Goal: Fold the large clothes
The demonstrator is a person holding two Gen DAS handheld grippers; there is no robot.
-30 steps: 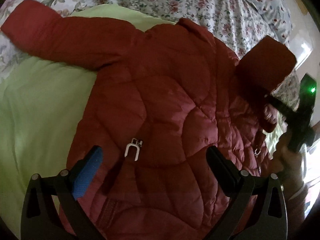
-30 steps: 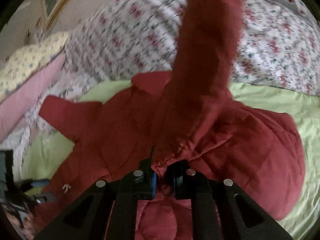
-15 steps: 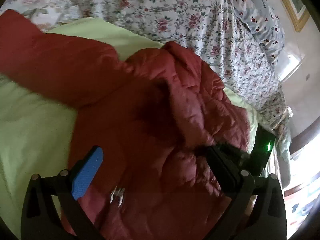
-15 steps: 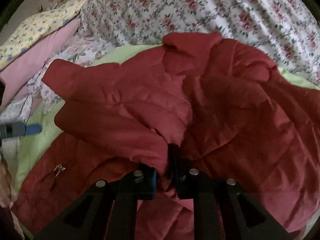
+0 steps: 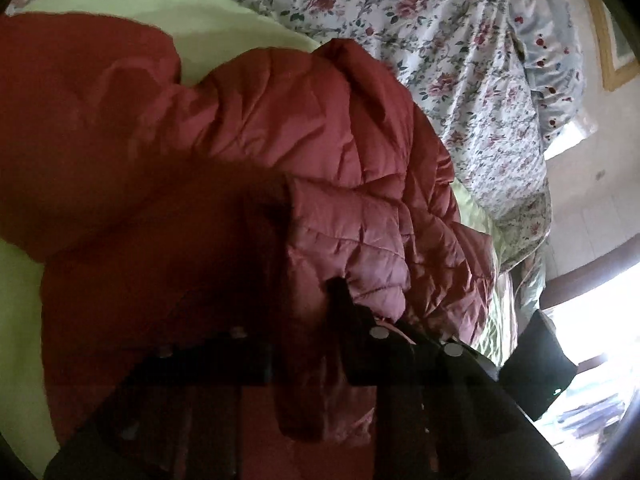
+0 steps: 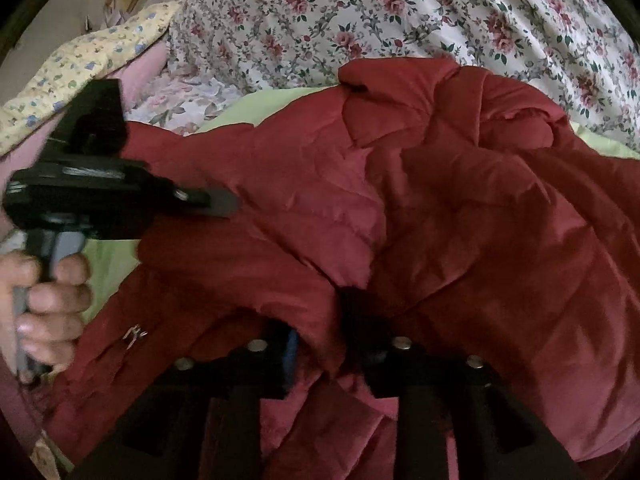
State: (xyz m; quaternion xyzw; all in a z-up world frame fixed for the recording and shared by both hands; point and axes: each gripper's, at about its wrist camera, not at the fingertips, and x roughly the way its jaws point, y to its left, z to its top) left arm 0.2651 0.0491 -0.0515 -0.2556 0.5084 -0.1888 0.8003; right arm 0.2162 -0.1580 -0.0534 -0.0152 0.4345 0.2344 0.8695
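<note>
Puffy, slippery red jacket: left gripper just clamped a cuff at 6 o'clock; right gripper loosening, sleeve between.

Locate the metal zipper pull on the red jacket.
In the right wrist view, the zipper pull lies low on the left of the red jacket, beside the person's hand.

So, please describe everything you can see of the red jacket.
The red jacket is a puffy, quilted, slightly shiny garment lying rumpled on a light green sheet. A sleeve is folded across its body. A small metal zipper pull shows. The left gripper pinches a fold; fabric also sits between the right gripper jaws.
</note>
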